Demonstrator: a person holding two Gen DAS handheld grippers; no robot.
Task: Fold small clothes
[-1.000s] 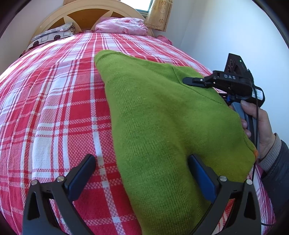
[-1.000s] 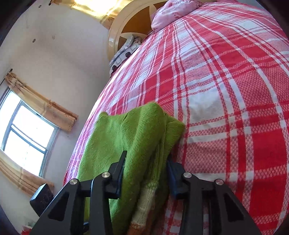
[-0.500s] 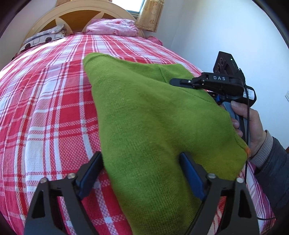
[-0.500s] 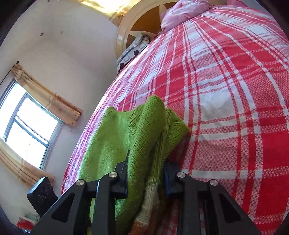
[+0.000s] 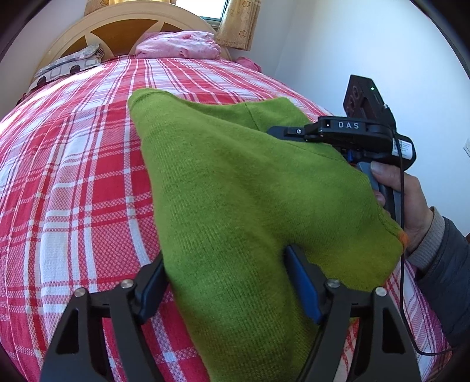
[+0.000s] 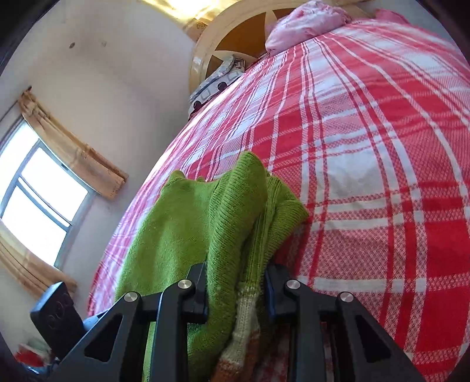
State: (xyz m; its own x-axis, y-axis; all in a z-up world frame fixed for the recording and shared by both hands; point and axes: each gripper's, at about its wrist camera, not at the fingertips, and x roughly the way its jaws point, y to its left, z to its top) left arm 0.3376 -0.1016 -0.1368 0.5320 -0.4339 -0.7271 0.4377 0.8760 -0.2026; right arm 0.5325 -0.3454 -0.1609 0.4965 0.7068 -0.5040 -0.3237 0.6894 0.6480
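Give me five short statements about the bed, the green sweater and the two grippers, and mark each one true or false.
1. The green sweater lies on a red and white plaid bedspread. True.
2. The right gripper is empty. False: a bunched fold of the sweater is clamped between its fingers.
3. A pink pillow lies by the headboard. True.
4. The left gripper has nothing between its fingers. False: the sweater's near end sits between them; the jaws have just been closing.
5. The sweater is blue all over. False: it is green, with a cream and orange band at the edge held by the right gripper.
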